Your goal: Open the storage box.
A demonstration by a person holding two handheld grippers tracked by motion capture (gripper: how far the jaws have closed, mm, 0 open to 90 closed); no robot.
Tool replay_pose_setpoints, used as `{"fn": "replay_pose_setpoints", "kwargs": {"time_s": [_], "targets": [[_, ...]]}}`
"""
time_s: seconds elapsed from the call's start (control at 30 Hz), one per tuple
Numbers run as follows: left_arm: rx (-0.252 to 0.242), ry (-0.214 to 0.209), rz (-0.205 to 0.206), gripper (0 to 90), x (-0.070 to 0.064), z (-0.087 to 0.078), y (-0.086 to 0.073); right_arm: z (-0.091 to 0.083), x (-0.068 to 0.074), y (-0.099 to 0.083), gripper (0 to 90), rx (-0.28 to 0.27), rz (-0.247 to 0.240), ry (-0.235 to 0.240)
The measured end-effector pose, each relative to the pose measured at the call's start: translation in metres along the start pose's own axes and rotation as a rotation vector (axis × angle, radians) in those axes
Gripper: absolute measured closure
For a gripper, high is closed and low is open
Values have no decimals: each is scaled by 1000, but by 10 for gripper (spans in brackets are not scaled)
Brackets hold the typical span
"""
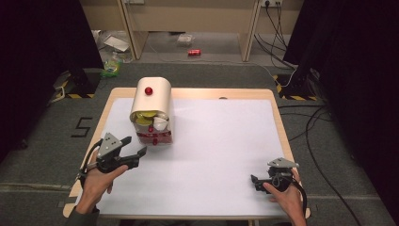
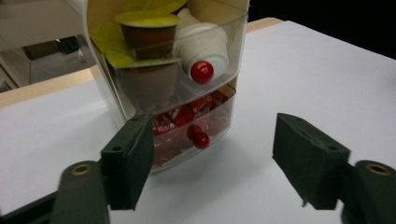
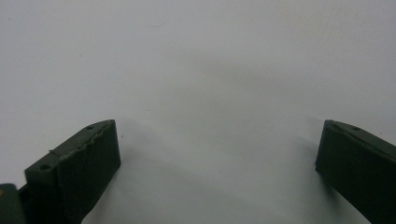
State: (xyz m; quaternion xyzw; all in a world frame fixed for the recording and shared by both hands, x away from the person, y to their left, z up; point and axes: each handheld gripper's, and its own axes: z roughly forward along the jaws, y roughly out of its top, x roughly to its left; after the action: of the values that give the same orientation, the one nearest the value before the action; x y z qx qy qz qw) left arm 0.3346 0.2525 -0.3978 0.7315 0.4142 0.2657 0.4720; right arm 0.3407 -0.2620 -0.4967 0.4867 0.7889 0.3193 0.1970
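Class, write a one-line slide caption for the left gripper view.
Open left gripper faces a clear dispenser holding coffee capsules above a red-knobbed drawer.

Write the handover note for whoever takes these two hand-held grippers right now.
Left hand-held gripper: open, empty, aimed at the clear-fronted storage box at the table's far left, not touching it.
Right hand-held gripper: open, empty, low over the bare white mat near the right front.
Box: upper compartment holds yellow-lidded brown cups and a white bottle; lower drawer with the red knob holds red packets and looks shut.
Done: nothing taken out or opened that shows.
Left: probably close in on a red knob and open a compartment.
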Motion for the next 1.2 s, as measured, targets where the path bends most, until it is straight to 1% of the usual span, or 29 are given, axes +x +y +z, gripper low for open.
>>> {"fn": "replay_pose_setpoints", "kwargs": {"time_s": [0.07,0.17,0.27,0.4,0.47,0.53,0.63,0.8,0.83,0.9,0.93,1.0,1.07,1.2], "targets": [[-8,-1,4,341,-1,1,5,0,0,0,3,0,0,0],[-12,-4,22,379,-2,4,10,0,0,0,3,0,-1,0],[-18,11,28,396,-1,7,16,0,0,0,3,0,1,0],[-21,10,50,416,-1,7,24,0,0,0,3,0,0,0],[-25,9,67,441,1,11,28,0,0,0,3,1,0,0],[-19,13,73,479,4,15,30,0,0,0,3,-1,0,0],[-16,-3,100,513,6,20,33,0,0,0,3,0,-1,0],[-17,10,127,594,10,25,39,0,0,0,3,3,2,1],[-19,15,137,604,11,25,40,0,0,0,3,3,3,1],[-25,8,137,628,11,26,44,0,0,0,3,3,3,1],[-28,14,144,639,11,26,45,0,0,0,3,4,3,1],[-19,-9,160,655,9,29,48,0,0,0,3,3,3,1],[-9,-12,176,665,8,33,50,0,0,0,3,3,3,1],[7,-15,178,679,11,40,52,0,0,0,3,3,3,2]]}}
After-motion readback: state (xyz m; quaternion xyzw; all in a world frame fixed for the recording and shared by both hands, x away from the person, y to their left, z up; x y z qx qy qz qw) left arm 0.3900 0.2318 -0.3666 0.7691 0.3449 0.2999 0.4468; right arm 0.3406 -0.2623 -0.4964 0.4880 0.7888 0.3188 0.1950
